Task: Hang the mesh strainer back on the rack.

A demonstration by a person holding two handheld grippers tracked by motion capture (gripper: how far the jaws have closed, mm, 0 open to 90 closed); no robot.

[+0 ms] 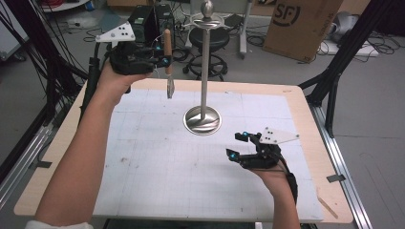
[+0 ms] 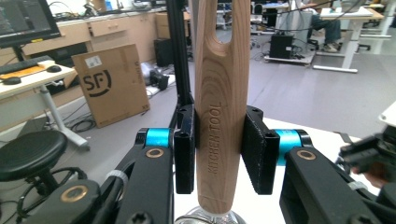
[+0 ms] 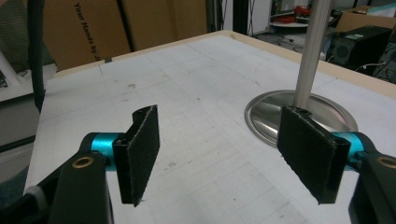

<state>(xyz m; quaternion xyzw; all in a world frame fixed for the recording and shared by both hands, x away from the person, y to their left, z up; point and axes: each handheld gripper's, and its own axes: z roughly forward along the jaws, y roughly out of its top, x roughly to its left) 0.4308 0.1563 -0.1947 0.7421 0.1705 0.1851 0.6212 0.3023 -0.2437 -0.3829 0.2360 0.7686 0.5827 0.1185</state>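
While the left gripper (image 1: pixel 165 61) clamps a wooden-handled kitchen tool (image 1: pixel 168 62) left of the steel stand (image 1: pixel 204 67), right gripper (image 1: pixel 238 145) nearer, jaws apart, empty.

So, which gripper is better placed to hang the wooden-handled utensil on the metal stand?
Left. The left gripper is shut on the utensil, raised near the stand top. The right gripper is open, low near the base.

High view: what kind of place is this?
Likely a lab or workshop, not a kitchen: gridded table, cables on the floor, cardboard box, and desks with a monitor behind.
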